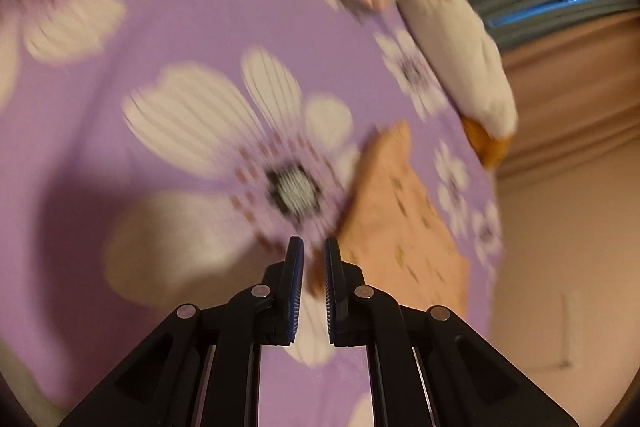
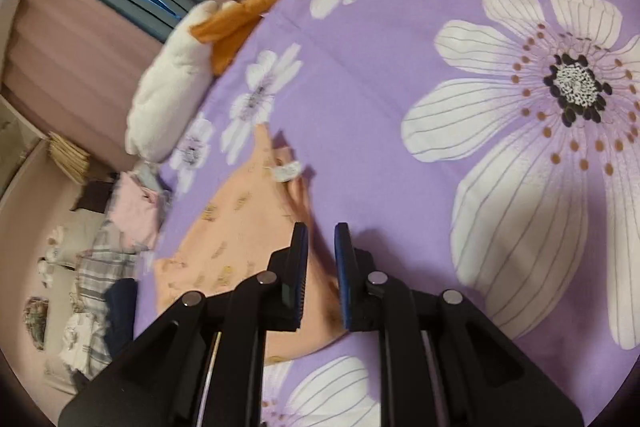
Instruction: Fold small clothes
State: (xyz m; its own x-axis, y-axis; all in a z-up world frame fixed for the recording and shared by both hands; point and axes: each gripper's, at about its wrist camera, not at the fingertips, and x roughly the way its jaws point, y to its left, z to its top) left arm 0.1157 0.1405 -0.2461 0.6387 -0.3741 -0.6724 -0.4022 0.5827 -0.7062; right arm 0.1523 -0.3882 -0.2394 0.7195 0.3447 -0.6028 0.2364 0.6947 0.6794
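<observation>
Left gripper point(image 1: 314, 269) pinches an edge of the peach garment point(image 1: 400, 227); right gripper point(image 2: 322, 259), narrow, grips its other edge; folding barely begun; unfolded clothes heap point(image 2: 100, 259) remains beside the bed point(image 2: 360, 87).

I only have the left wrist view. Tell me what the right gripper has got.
Observer: The right gripper has an edge of the peach garment between its jaws.
Operator: Report any label on it.
Observer: A white label shows near the garment's far end.
Operator: Say what lies past the sheet's edge beside the garment.
Observer: A heap of plaid clothes lies just off the purple sheet.
</observation>
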